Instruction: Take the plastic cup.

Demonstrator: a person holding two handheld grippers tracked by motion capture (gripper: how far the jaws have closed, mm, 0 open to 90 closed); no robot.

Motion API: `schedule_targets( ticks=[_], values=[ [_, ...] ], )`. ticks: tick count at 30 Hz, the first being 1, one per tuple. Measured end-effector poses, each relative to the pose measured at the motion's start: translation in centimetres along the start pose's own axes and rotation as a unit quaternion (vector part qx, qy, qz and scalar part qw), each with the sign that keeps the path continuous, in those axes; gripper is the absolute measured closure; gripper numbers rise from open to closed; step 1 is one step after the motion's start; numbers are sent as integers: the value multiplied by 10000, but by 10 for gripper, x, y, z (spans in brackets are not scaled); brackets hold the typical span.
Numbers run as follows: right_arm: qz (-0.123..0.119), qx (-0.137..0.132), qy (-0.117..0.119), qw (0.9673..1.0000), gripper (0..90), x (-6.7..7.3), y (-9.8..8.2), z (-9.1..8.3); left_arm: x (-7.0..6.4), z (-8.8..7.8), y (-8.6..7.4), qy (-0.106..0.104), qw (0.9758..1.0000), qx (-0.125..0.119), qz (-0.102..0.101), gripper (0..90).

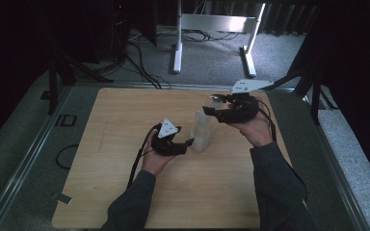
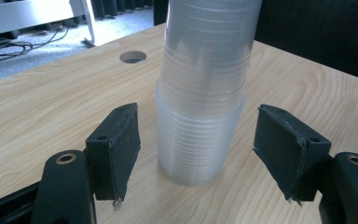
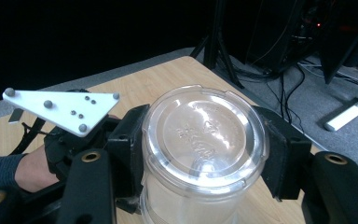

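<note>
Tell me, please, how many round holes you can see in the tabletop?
1: a single hole shows in the left gripper view, beyond the cup stack, near the table edge. Others may be hidden.

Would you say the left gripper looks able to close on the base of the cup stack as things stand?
Probably yes: the left gripper already straddles the cup stack, jaws apart on either side, nothing between.

A light wooden table [image 1: 125, 192] carries 1 upright stack of clear cups [image 1: 201, 131].
</note>
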State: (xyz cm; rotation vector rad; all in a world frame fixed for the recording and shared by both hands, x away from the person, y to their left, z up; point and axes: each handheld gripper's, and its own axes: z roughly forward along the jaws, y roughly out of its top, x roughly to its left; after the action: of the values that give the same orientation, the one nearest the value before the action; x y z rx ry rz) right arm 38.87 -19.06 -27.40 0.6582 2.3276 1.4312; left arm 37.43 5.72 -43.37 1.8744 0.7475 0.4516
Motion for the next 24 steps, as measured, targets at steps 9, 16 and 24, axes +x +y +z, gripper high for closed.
schedule_targets(
  ticks=[9, 16, 24],
  values=[
    [-45, 50, 112, 9999, 411, 9, -4, 1, -2, -9, -4, -27, 9999, -128, -18, 303],
    [-89, 108, 208, 9997, 411, 18, -6, 1, -2, -22, -6, -31, 9998, -187, 15, 300],
    [-76, 240, 269, 9993, 411, 23, -11, 7, -3, -34, -12, 7, 9996, -271, 26, 301]
  ],
)
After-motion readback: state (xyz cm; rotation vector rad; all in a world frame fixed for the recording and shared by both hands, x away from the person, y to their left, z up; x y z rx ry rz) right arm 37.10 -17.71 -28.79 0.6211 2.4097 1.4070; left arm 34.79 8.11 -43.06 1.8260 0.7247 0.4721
